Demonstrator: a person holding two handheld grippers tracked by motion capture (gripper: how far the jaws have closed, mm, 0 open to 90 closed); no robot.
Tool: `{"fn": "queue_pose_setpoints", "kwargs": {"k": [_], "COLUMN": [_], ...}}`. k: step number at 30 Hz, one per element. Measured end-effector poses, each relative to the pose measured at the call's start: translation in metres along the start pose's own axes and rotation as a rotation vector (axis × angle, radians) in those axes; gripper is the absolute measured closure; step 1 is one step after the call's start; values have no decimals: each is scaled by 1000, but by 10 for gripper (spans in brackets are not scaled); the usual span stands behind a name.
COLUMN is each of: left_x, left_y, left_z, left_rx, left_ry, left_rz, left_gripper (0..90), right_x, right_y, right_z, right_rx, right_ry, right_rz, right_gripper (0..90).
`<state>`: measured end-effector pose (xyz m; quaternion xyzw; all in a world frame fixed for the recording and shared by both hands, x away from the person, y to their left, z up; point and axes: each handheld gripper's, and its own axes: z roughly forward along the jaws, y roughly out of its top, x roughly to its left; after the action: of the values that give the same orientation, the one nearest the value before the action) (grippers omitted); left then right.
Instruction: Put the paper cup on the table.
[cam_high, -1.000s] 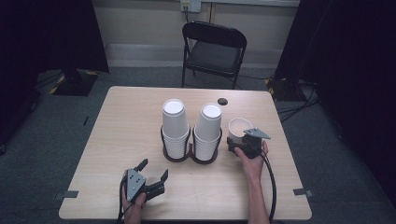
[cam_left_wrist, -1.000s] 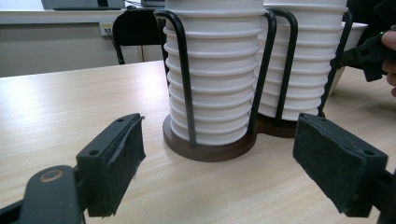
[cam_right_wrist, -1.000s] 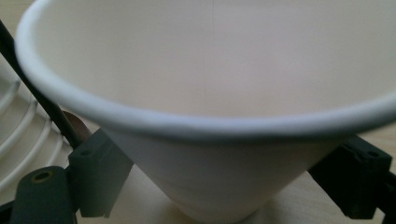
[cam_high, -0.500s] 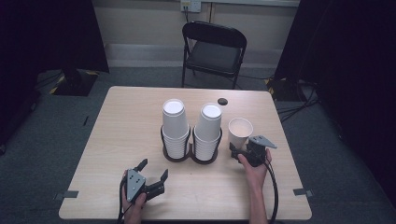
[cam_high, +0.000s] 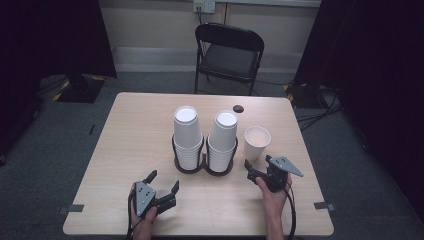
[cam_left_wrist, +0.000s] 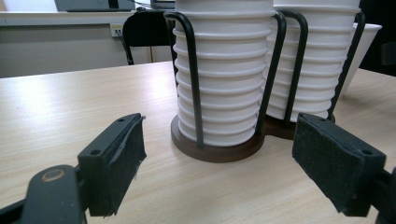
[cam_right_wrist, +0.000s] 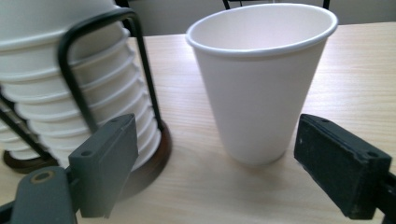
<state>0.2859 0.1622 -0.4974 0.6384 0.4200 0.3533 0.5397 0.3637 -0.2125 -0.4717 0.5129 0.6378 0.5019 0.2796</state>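
Two stacks of upturned white paper cups stand in a black wire holder with a dark base at the table's middle. A single white paper cup stands upright just right of the holder. My right gripper is a little nearer than that cup, open, with its jaws apart from it. In the right gripper view the cup stands ahead of the open pads, clear of both. My left gripper rests open near the front edge. It faces the holder's base and left stack.
A black folding chair stands behind the table. A small dark round thing lies near the far edge. Bare tabletop stretches to the left of the holder and along the front between my hands.
My right gripper has drawn back from the single cup toward the near edge, jaws still open. The cup stays standing where it was. The left gripper has not moved.
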Motion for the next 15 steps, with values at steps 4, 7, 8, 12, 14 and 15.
{"fn": "queue_pose_setpoints", "kwargs": {"k": [4, 7, 8, 12, 14, 15], "left_x": [0, 0, 0, 0, 0, 0], "left_y": [0, 0, 0, 1, 1, 1], "left_z": [0, 0, 0, 1, 1, 0], "left_rx": [7, 15, 16, 24, 22, 23], "left_ry": [6, 5, 6, 11, 15, 13], "left_rz": [-2, -4, -4, -7, -7, -9], "left_gripper": [167, 167, 167, 167, 167, 167], "right_x": [9, 15, 16, 25, 30, 32], "right_y": [-5, -10, -11, -16, -19, -22], "right_z": [-7, -13, -14, -20, -23, -25], "right_rx": [-15, -15, -17, -36, -49, -69], "right_ry": [14, 27, 29, 40, 45, 43], "right_rz": [-9, -20, -20, -33, -51, -66], "right_gripper": [138, 149, 149, 156, 166, 170]}}
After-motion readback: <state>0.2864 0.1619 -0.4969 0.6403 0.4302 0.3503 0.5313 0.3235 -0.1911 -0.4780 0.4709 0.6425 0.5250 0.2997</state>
